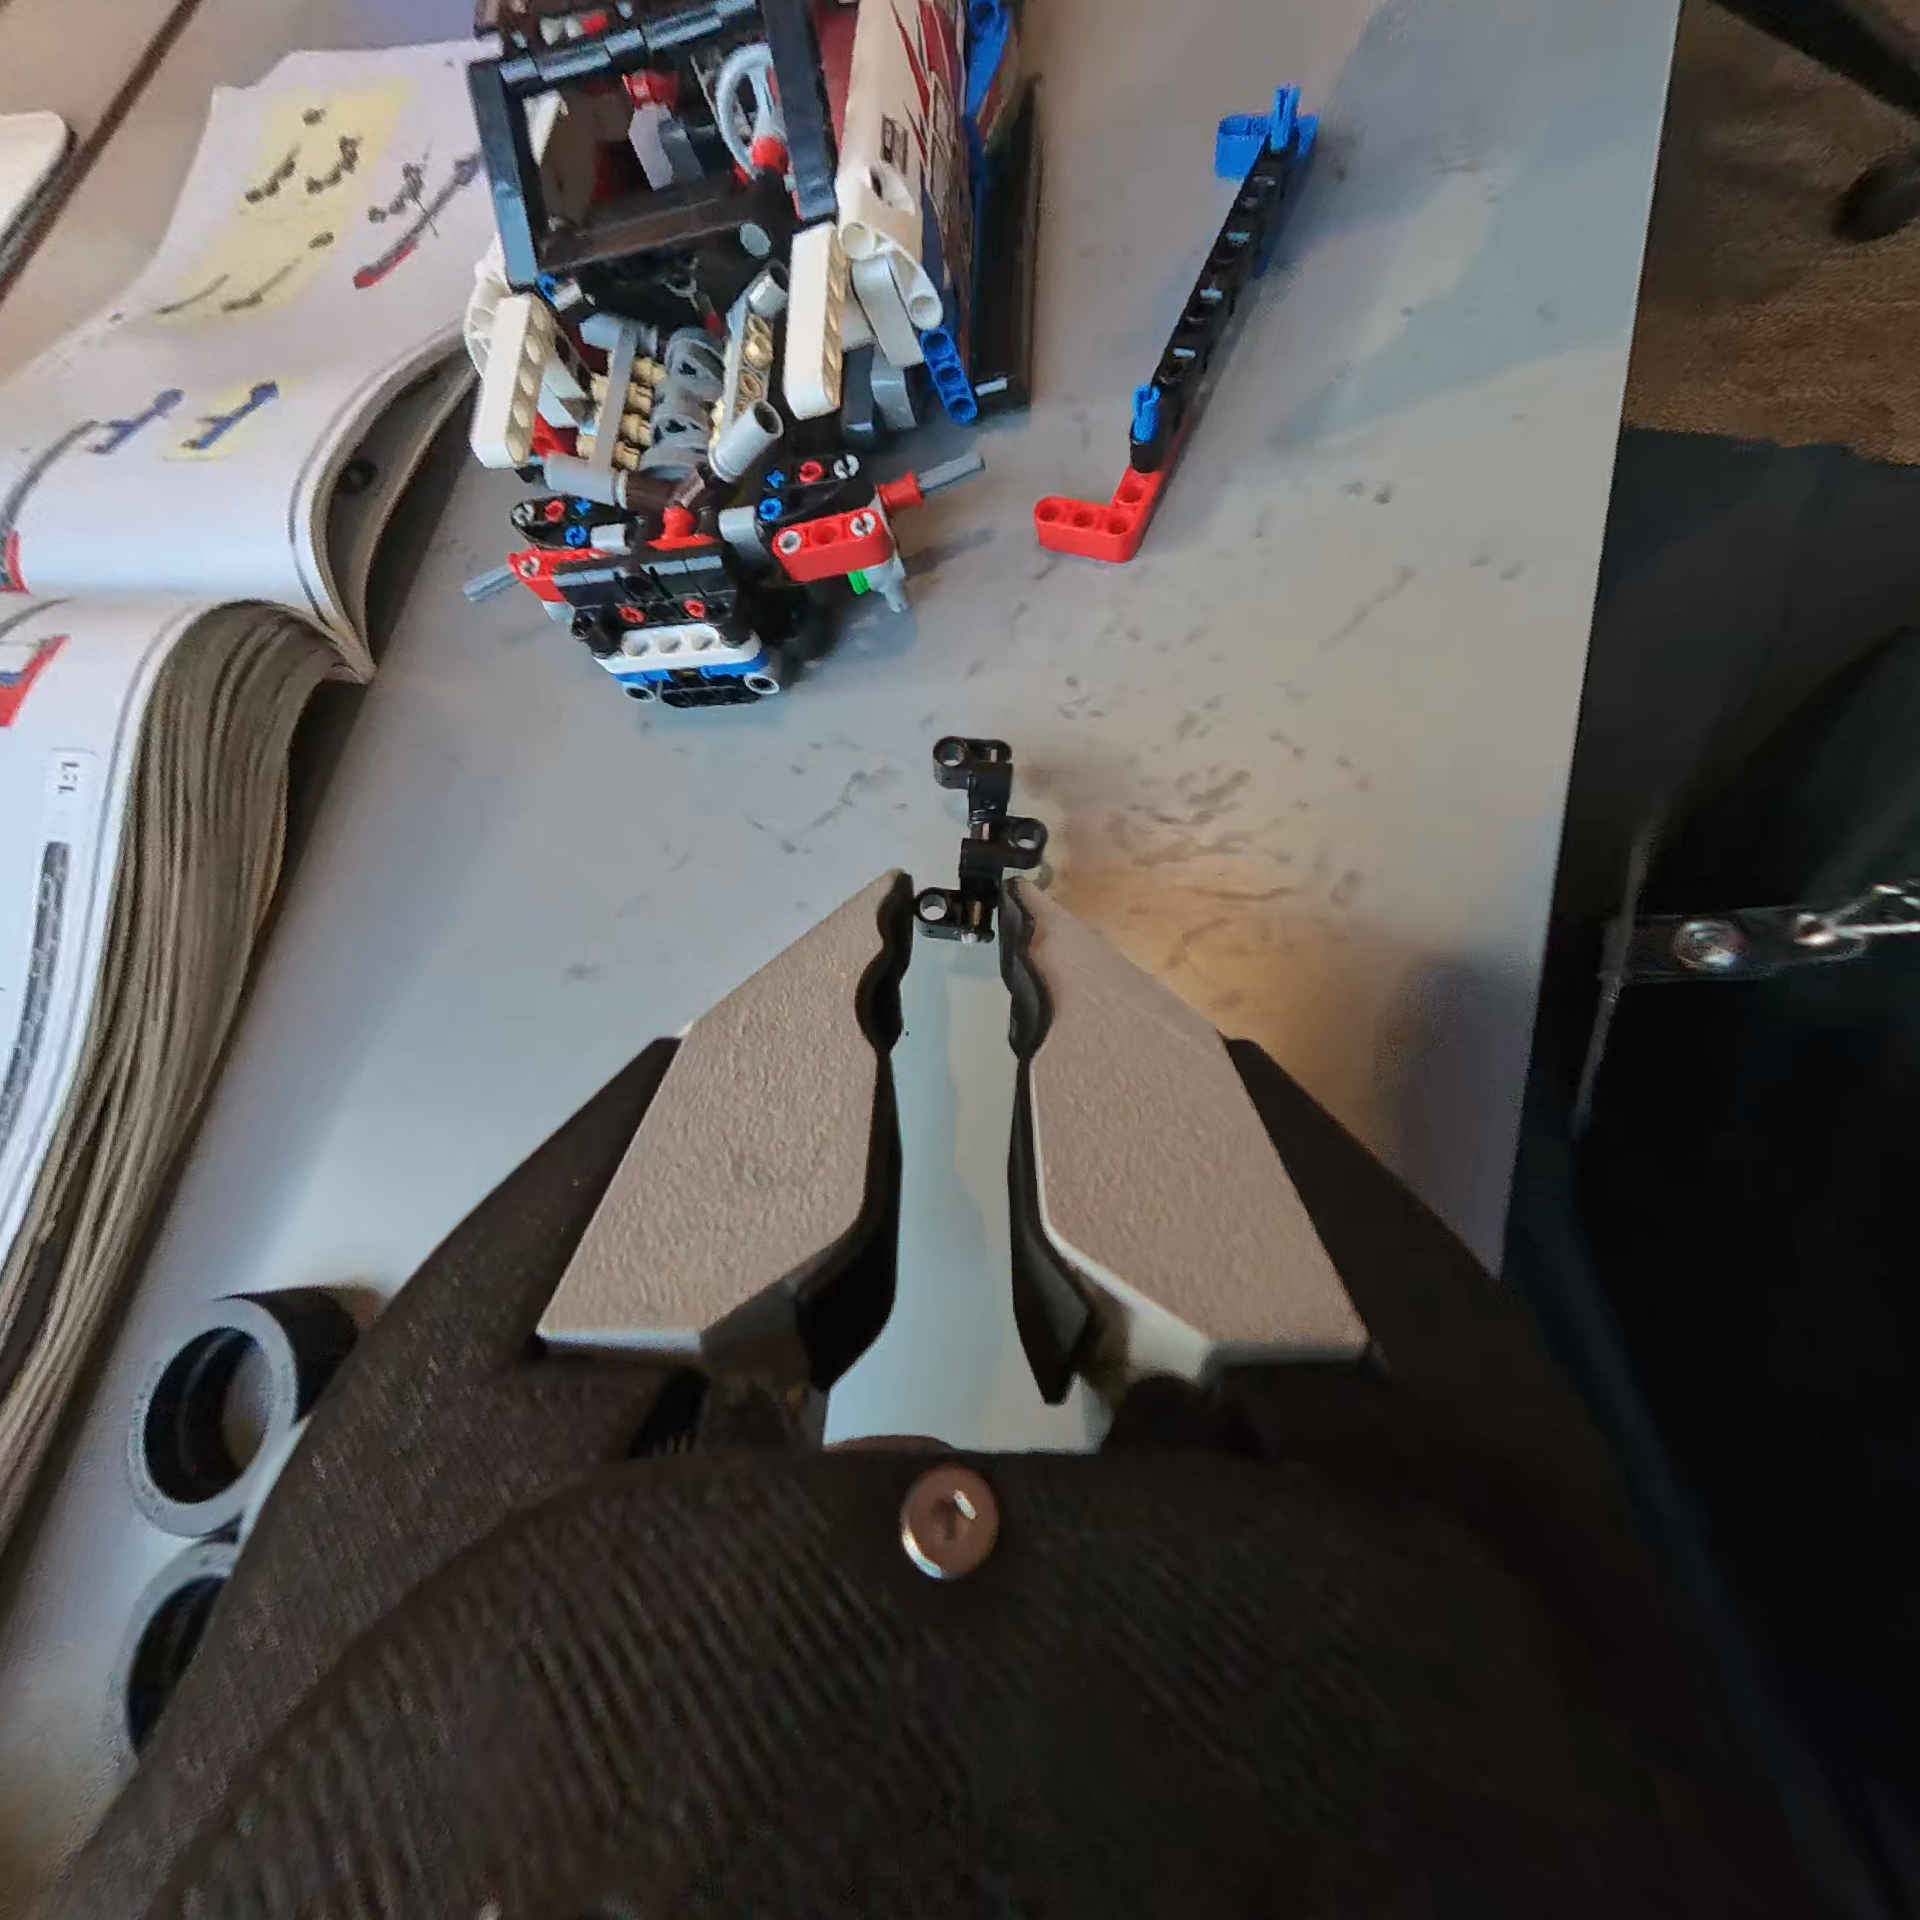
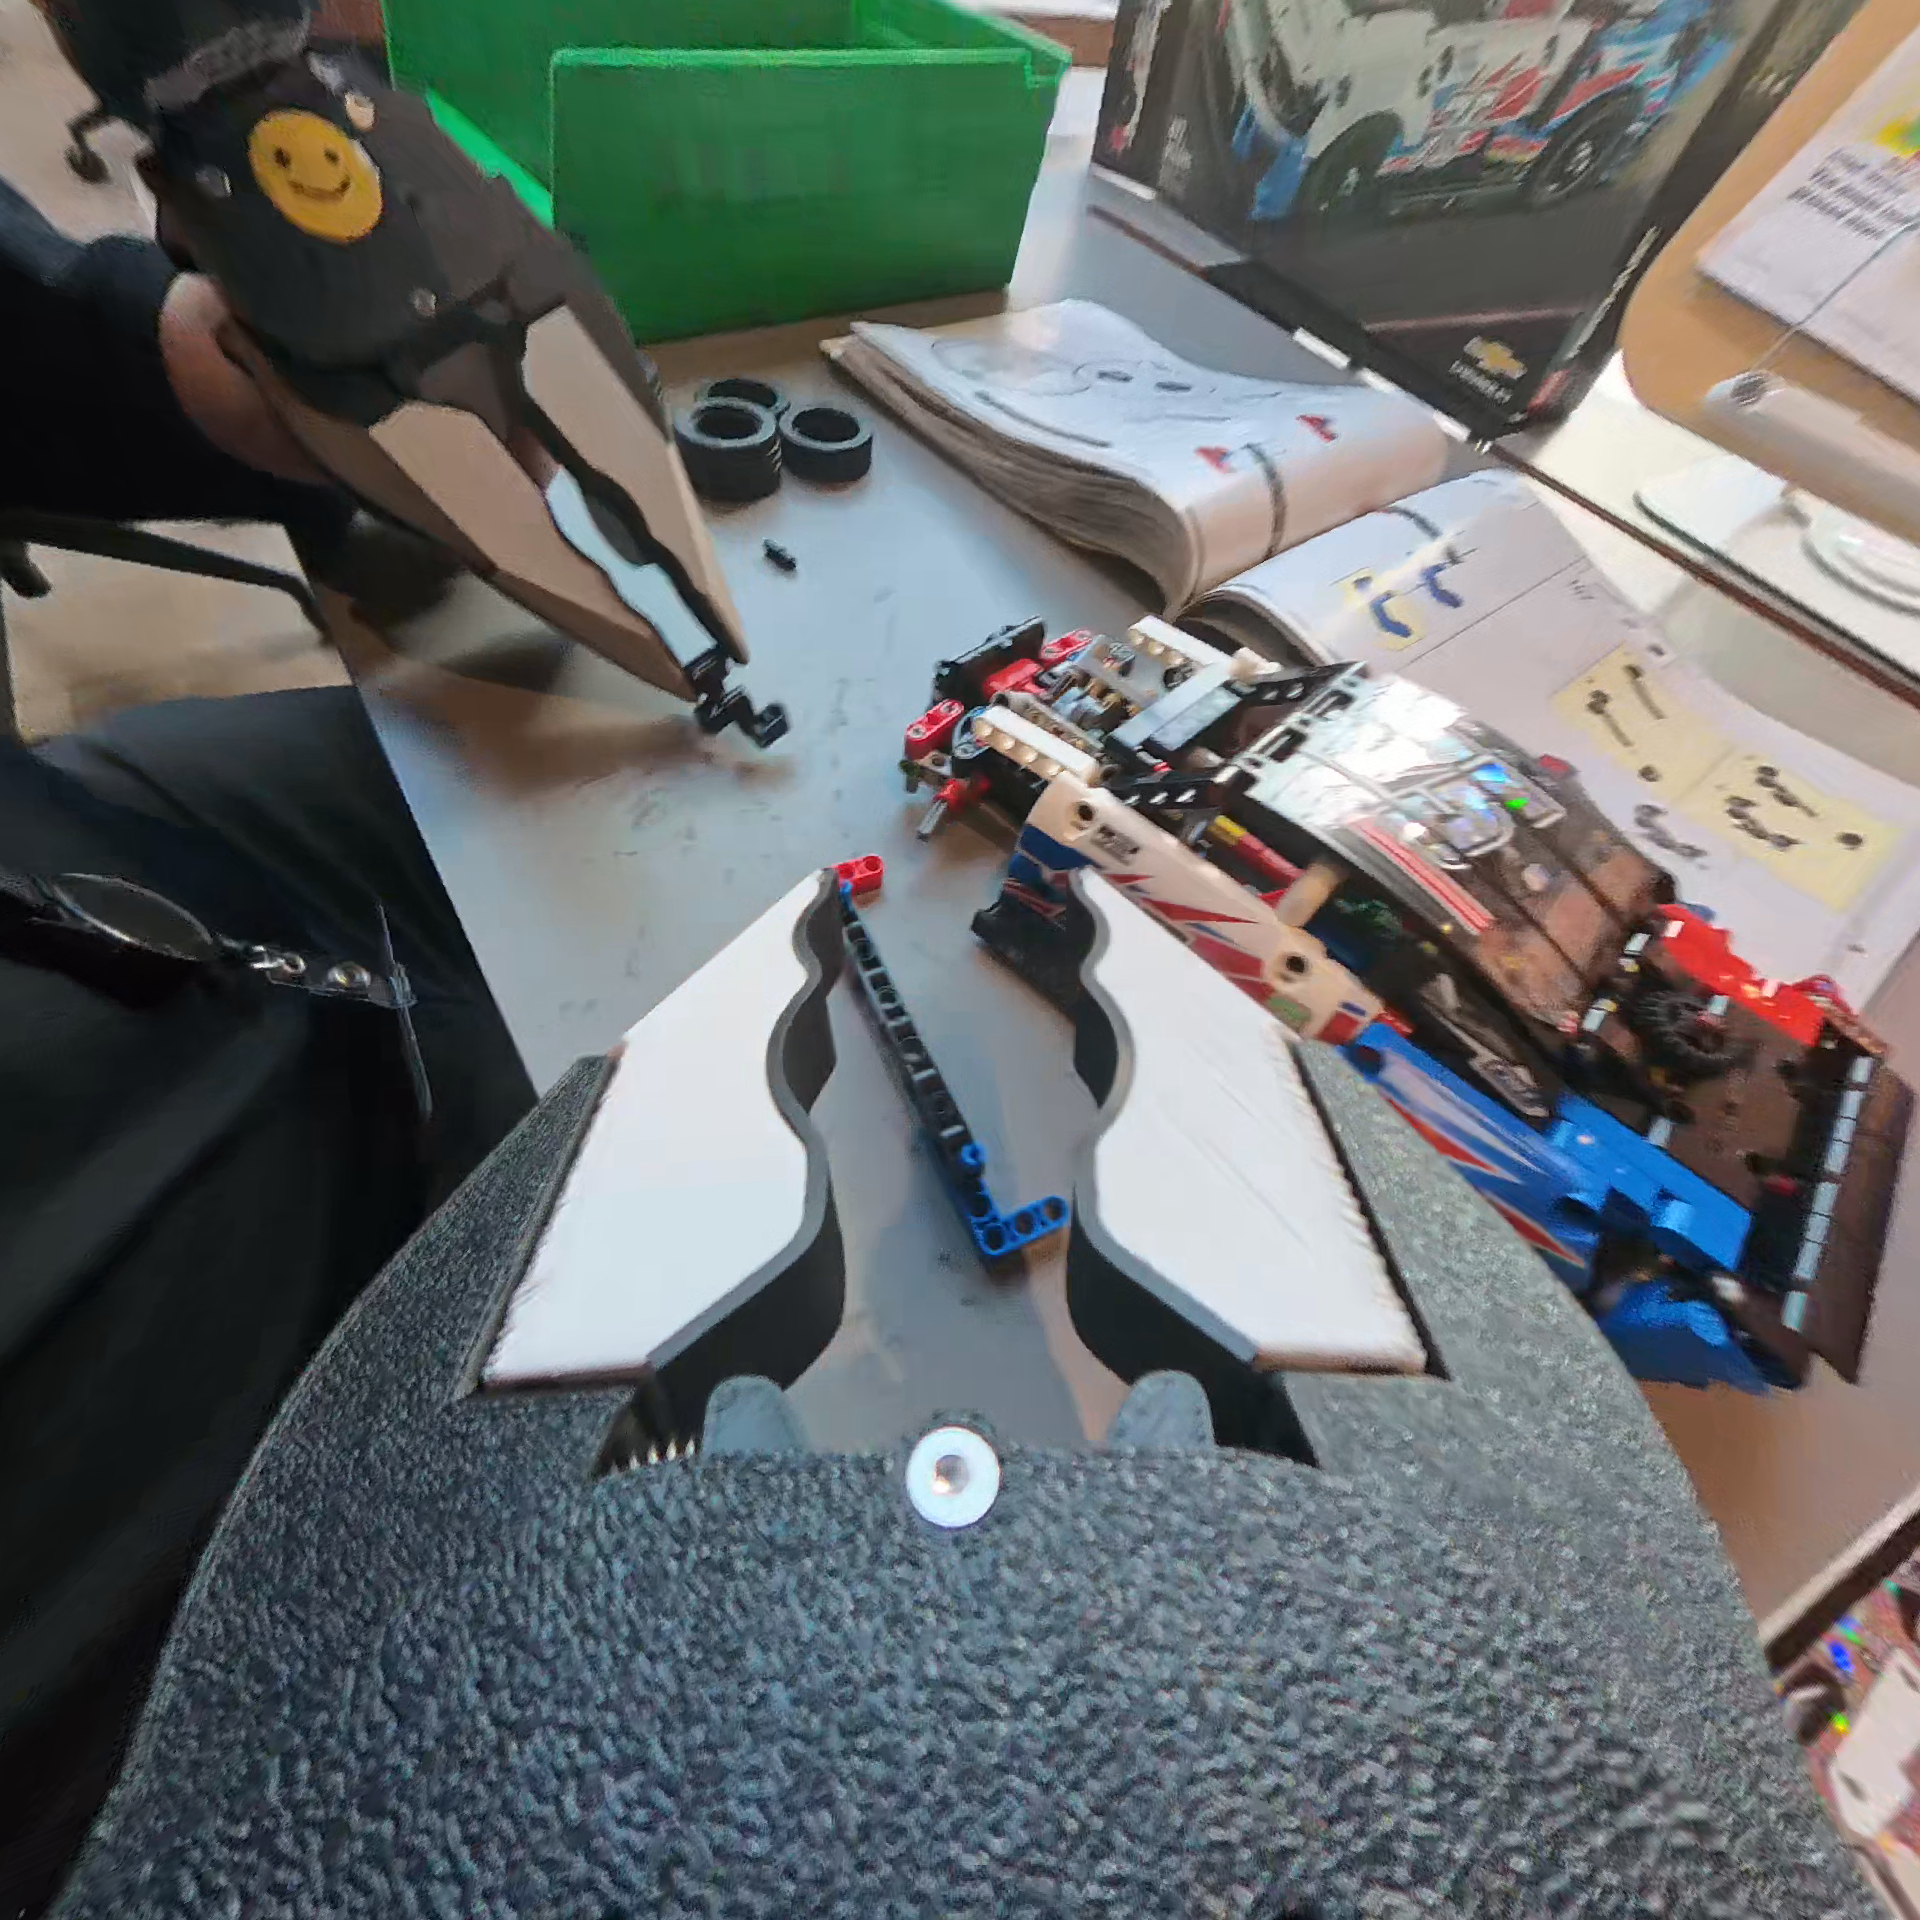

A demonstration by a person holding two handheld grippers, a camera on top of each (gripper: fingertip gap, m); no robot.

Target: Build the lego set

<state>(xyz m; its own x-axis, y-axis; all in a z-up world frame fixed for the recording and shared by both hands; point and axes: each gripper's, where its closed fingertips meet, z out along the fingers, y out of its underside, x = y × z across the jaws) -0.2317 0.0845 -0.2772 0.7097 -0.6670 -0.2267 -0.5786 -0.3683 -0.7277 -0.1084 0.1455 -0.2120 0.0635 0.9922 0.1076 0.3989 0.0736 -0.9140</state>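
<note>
a: what were your grippers doing at that moment?

b: your left gripper (image 1: 961,914) was clenched on the small black connector piece (image 1: 982,831), its far end hanging just above the grey table (image 1: 623,935). your right gripper (image 2: 956,894) was released, jaws spread wide over the long black beam (image 2: 904,1029) with red and blue ends.

a: and the model?

b: the half-built car (image 2: 1351,894) lay on the table beside the open instruction book (image 2: 1143,447), with black tyres (image 2: 769,442) farther off.
</note>
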